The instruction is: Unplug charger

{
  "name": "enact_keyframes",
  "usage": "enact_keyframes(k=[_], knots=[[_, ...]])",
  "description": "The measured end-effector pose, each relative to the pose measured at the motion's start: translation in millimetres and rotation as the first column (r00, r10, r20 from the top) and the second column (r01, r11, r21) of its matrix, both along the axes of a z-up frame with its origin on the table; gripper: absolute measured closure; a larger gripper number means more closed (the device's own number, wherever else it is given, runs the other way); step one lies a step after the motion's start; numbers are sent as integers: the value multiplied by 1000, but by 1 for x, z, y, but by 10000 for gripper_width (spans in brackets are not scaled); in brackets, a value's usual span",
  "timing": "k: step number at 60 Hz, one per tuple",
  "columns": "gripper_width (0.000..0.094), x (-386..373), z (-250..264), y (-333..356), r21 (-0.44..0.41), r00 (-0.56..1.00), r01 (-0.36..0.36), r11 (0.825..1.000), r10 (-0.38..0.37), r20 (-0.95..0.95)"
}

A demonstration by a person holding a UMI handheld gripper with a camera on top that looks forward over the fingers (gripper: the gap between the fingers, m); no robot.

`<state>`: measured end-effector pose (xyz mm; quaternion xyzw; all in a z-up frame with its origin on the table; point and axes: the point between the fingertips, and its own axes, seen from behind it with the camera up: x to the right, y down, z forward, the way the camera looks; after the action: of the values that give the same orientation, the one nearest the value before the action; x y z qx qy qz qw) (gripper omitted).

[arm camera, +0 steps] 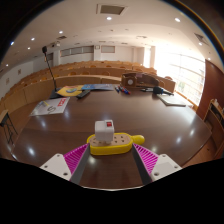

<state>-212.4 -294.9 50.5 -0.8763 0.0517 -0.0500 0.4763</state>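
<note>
Charger, white, upright in yellow power strip at 12 o'clock; gripper spread wide, empty, flanking strip for approach.

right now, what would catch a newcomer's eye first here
The white charger plugged upright into a yellow power strip stands out, lying on the dark table just ahead of the open gripper, between its pink pads. Beyond it lie papers and a brown box.

The tool was held level and pointed forward, its two fingers spread wide apart, pink pads facing each other, neither pressing on anything
</note>
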Motion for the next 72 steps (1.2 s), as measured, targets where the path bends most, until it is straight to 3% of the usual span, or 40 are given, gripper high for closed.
enact_keyframes(k=[10,15,20,36,43,45,48,52,58,64,67,72], knots=[[129,-9,-1,62,63,999,-32,997,32,12],[284,-6,-1,82,95,999,-40,995,37,37],[532,-9,-6,93,108,998,-58,992,54,40],[673,-10,-5,94,104,998,-59,993,59,-4],[683,-12,2,89,101,997,-72,992,75,-29],[687,-12,42,96,216,996,-87,972,88,8],[686,-6,124,105,355,986,-135,925,91,139],[688,-16,207,103,483,987,-160,861,155,52],[686,27,254,112,526,991,-115,843,136,-2],[680,99,214,117,483,998,-65,873,68,10],[667,124,178,123,408,999,-35,913,41,-7],[649,166,98,123,284,998,11,959,7,-64]])
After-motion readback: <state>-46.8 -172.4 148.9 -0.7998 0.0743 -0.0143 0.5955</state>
